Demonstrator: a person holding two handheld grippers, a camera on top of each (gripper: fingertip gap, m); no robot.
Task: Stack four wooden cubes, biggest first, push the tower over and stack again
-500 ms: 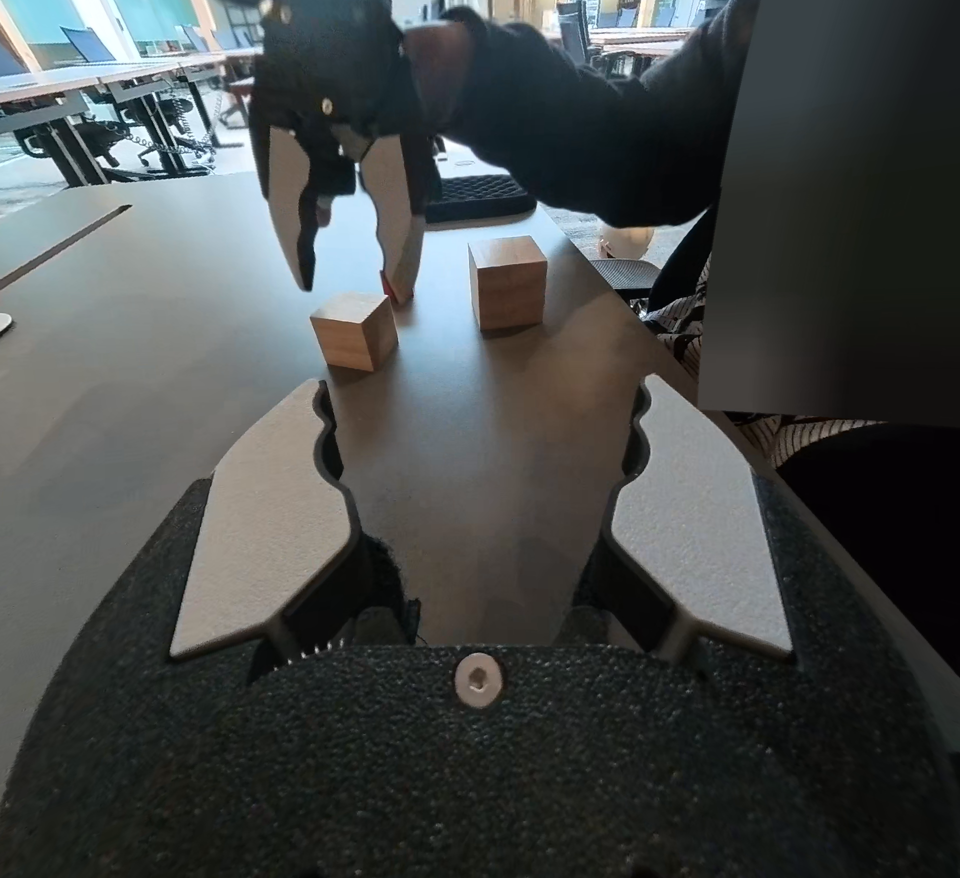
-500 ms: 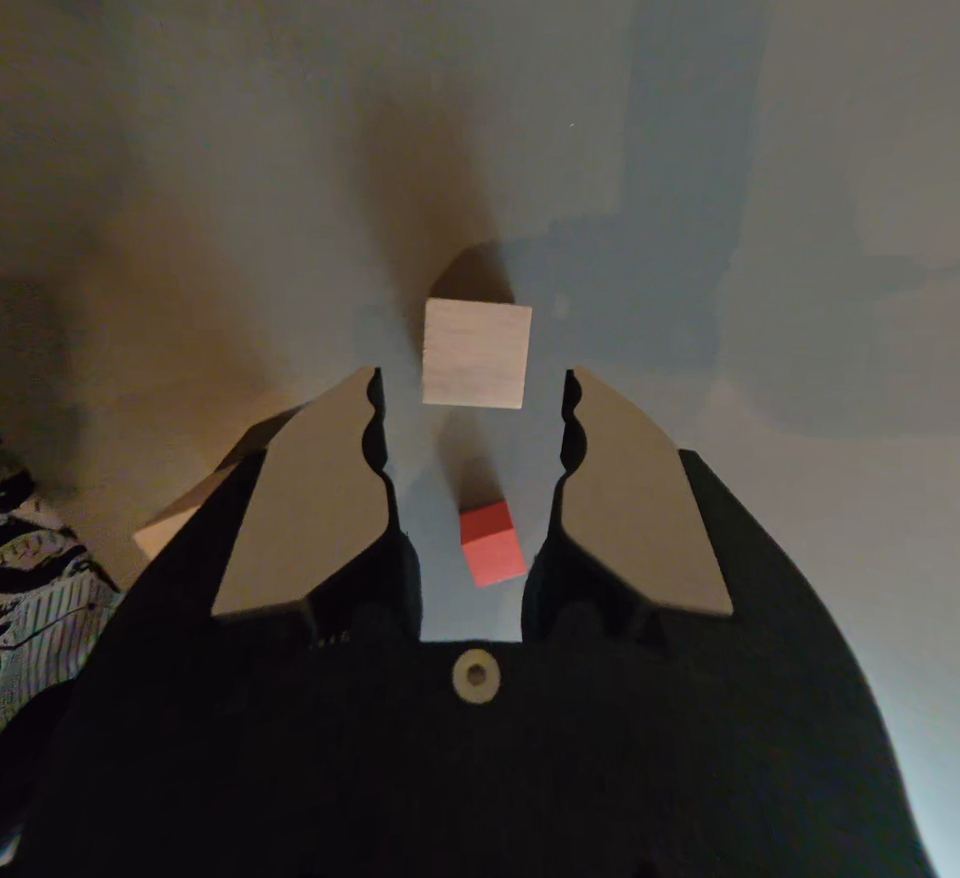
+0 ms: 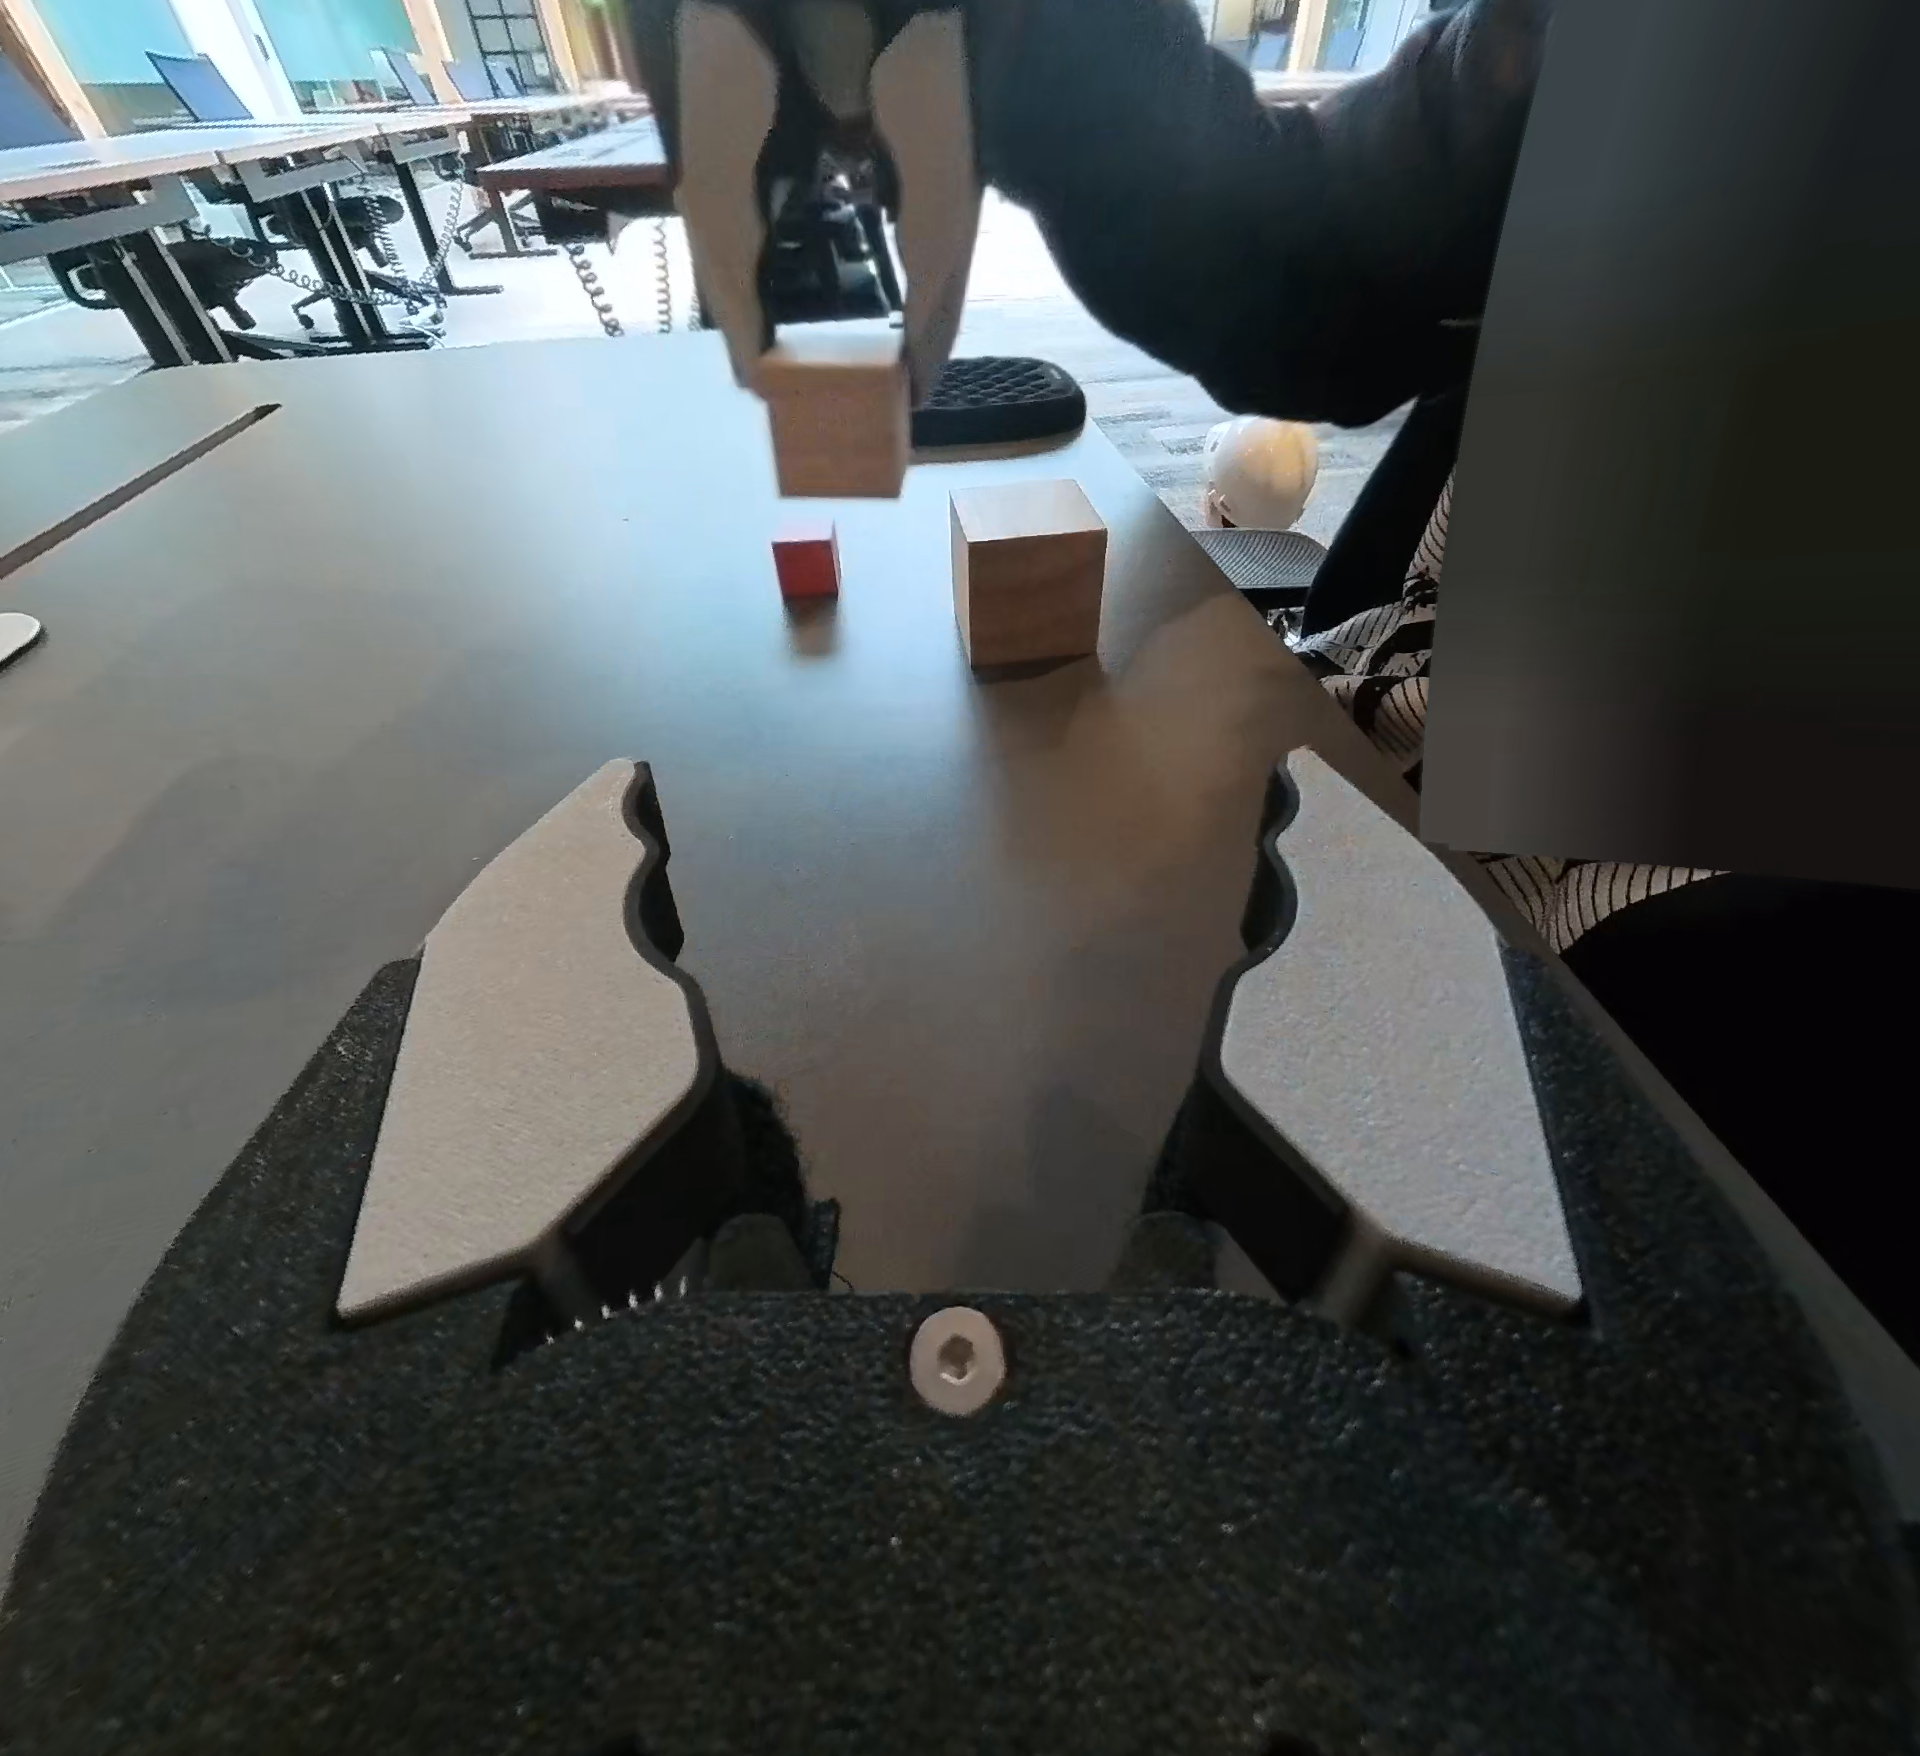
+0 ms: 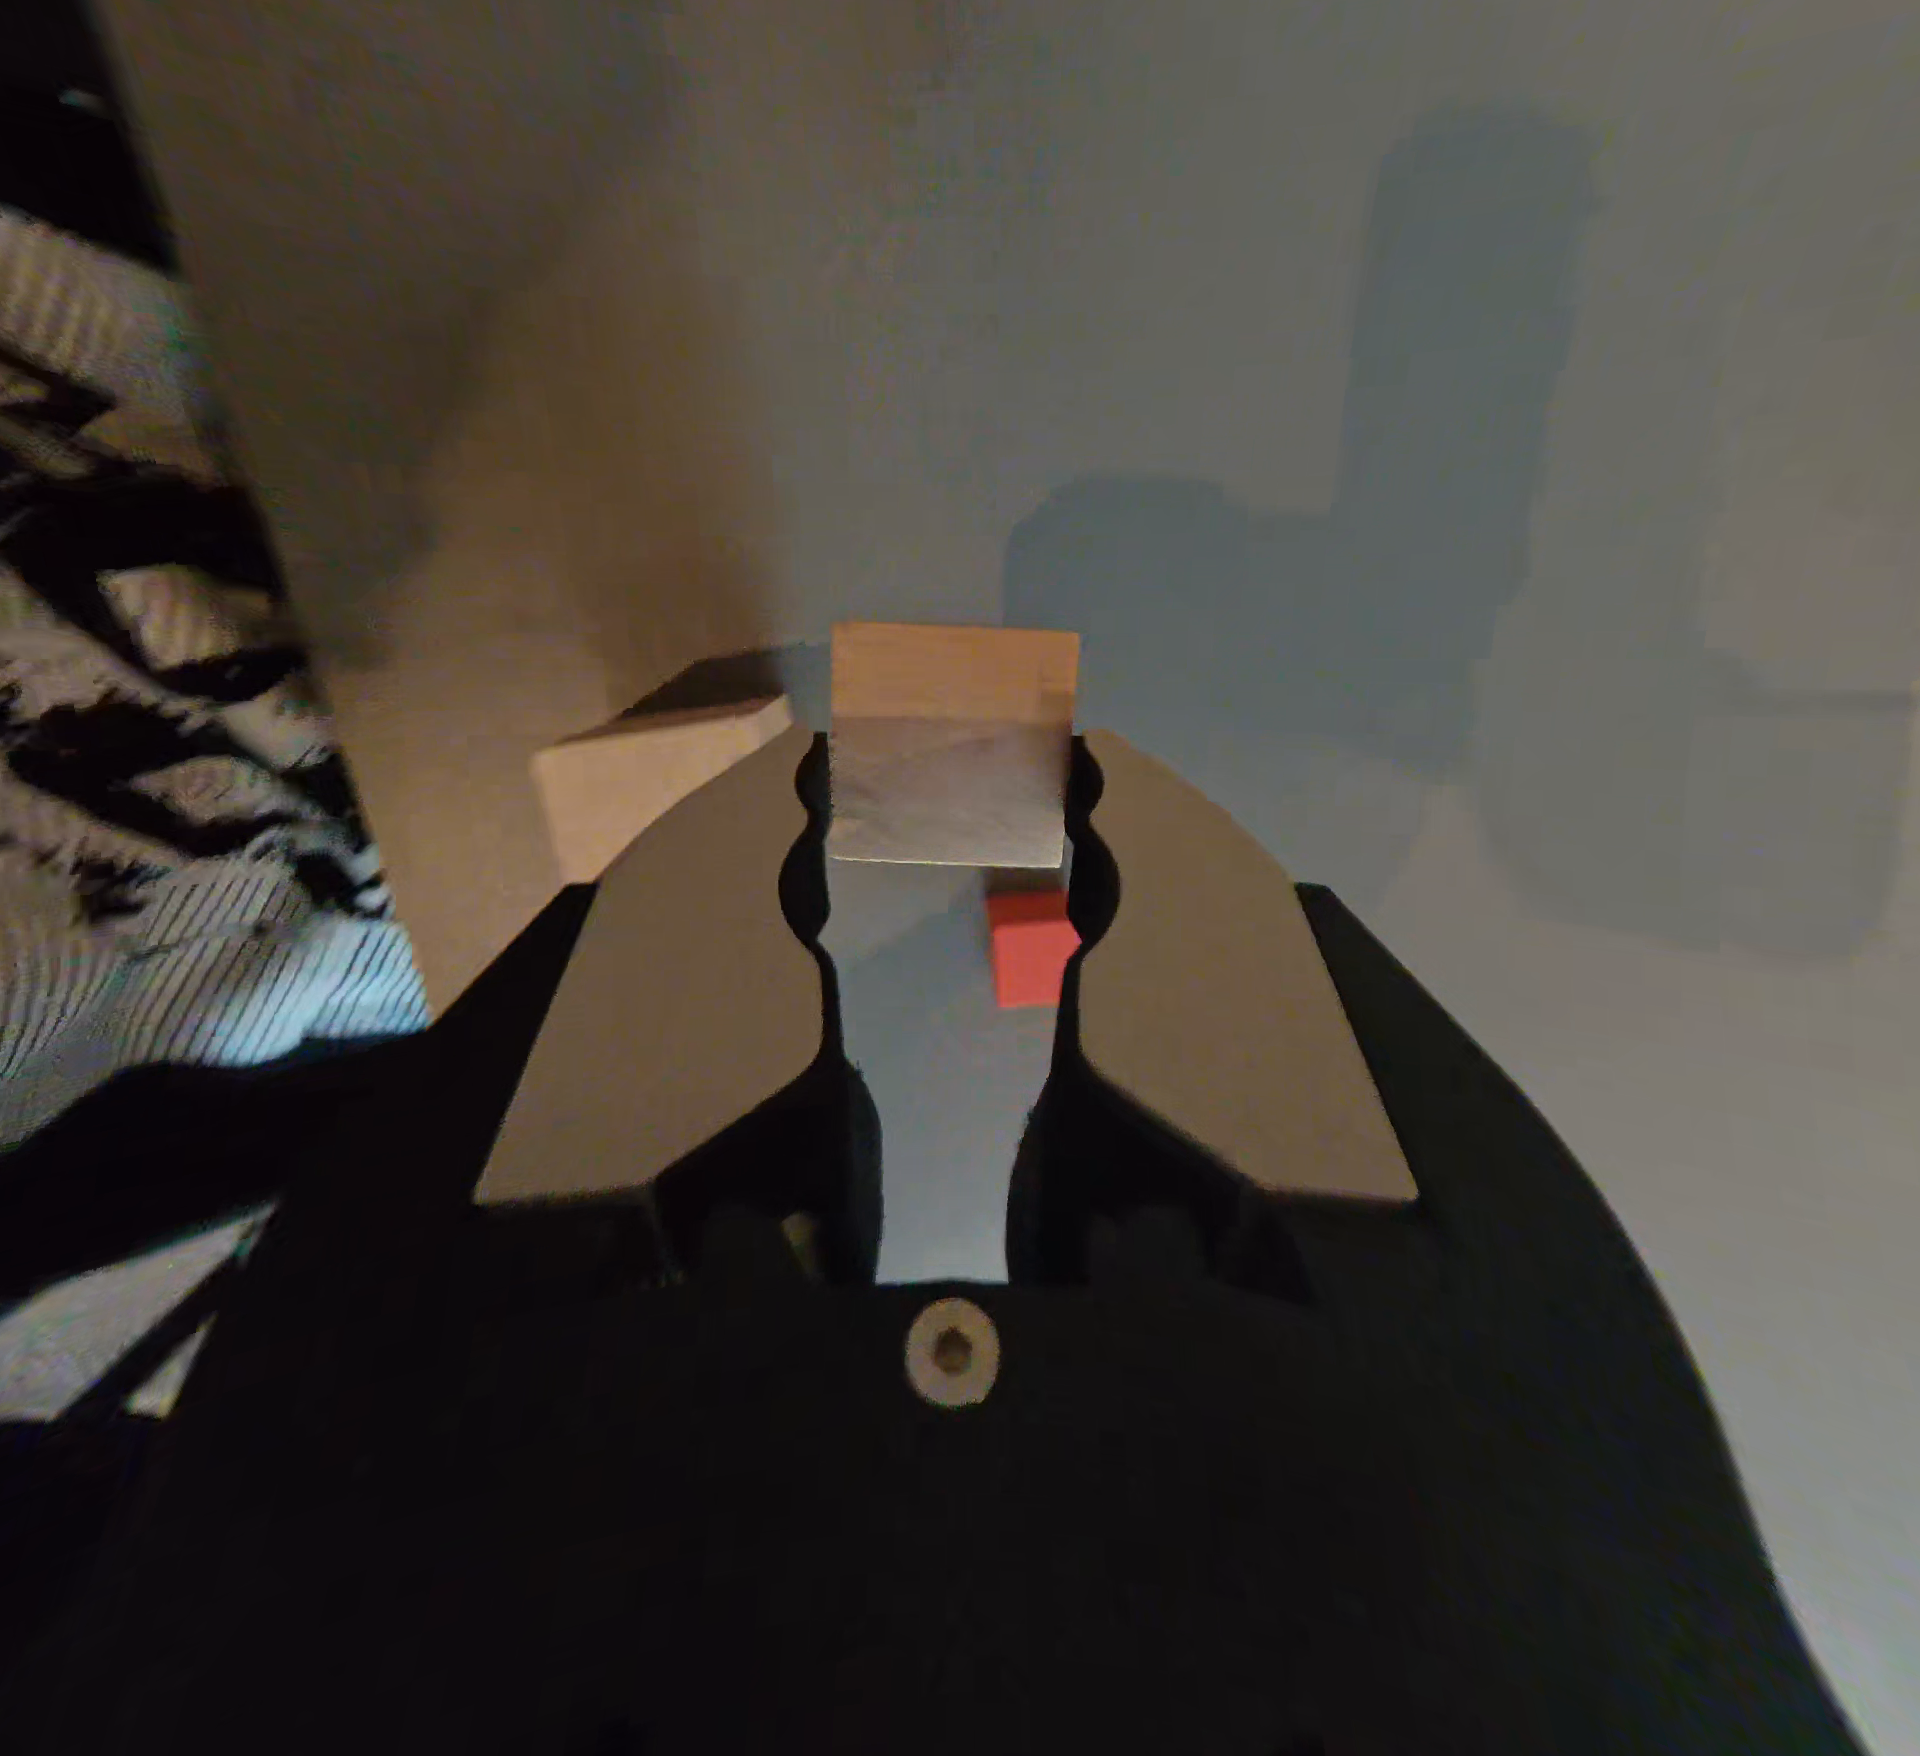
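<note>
My right gripper is shut on a medium wooden cube and holds it in the air above the dark table. In the left wrist view the same gripper points down with the cube between its tips. A small red cube sits on the table under it; it also shows in the right wrist view. The big wooden cube stands to the right near the table edge, and shows in the right wrist view. My left gripper is open and empty, low over the near table.
The dark table ends close to the right of the big cube. A person's dark sleeve and striped clothing are at the right. A black mesh pad lies at the far edge. Desks and chairs stand beyond.
The right gripper has closed on the medium wooden cube and lifted it off the table. The red cube now shows uncovered. The left gripper has stayed open.
</note>
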